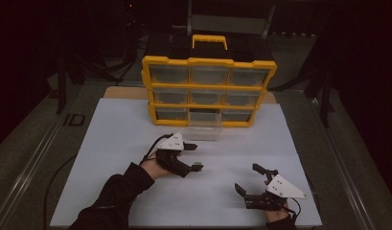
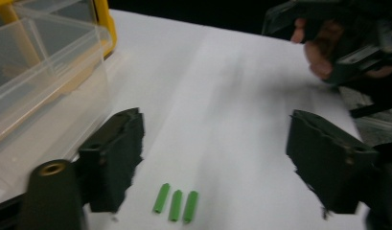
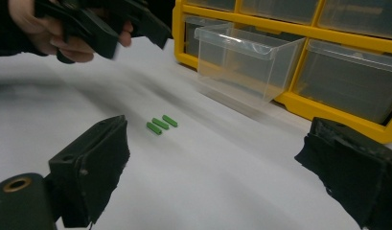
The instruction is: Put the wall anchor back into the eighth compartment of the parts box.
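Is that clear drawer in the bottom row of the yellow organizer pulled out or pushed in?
Pulled out: the clear drawer juts forward from the yellow organizer, past its neighbours.

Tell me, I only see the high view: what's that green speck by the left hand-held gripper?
Observer: Three small green pegs, lying side by side on the white sheet.
Operator: Are they gripped?
Observer: No. The left hand-held gripper has its jaws open, not pressing on them.
Operator: Anything in the pulled-out drawer?
Observer: The clear drawer looks empty.
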The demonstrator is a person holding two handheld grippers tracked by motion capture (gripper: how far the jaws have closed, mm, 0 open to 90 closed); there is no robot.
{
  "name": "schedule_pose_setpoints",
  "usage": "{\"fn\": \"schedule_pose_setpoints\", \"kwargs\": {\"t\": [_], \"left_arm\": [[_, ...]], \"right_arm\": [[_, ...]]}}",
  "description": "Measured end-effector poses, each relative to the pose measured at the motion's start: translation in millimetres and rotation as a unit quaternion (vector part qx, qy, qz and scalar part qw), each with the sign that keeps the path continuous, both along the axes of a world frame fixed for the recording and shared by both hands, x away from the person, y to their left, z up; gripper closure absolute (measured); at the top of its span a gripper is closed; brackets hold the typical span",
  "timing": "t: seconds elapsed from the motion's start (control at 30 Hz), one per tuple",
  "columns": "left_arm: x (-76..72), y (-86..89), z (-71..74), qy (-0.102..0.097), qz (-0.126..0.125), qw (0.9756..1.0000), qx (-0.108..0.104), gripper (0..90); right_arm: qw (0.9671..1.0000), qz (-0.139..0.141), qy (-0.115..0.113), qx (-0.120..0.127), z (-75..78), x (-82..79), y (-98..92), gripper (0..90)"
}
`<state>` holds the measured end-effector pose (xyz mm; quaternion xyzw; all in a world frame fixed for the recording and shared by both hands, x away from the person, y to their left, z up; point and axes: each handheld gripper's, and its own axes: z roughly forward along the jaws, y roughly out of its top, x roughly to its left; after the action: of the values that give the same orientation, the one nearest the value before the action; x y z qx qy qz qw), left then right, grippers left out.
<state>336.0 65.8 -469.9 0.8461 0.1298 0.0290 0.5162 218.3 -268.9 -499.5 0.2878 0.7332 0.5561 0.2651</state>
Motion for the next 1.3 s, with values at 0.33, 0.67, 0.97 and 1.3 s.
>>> {"fn": "schedule_pose_setpoints", "kwargs": {"t": [0.33, 0.67, 0.97, 1.3], "left_arm": [[17.1, -5.9, -20.8, 0.023, 0.010, 0.9988, 0.043, 44.0], [29.0, -12.6, -39.3, 0.043, 0.012, 0.9950, 0.089, 64.2], [33.2, -17.0, -47.7, 0.048, 0.011, 0.9927, 0.111, 77.8], [34.9, -22.2, -55.6, 0.045, 0.008, 0.9903, 0.131, 83.1]], "right_arm": [[1.0000, 0.004, 0.005, 0.000, -0.7, -0.1, 0.2, 8.1], [0.9999, 0.005, 0.009, 0.000, -1.6, 0.5, -0.6, 8.1], [0.9999, 0.006, 0.014, 0.001, -2.2, 0.9, -0.9, 8.1], [0.9999, 0.005, 0.015, 0.002, -2.7, 1.7, -1.7, 8.1]]}}
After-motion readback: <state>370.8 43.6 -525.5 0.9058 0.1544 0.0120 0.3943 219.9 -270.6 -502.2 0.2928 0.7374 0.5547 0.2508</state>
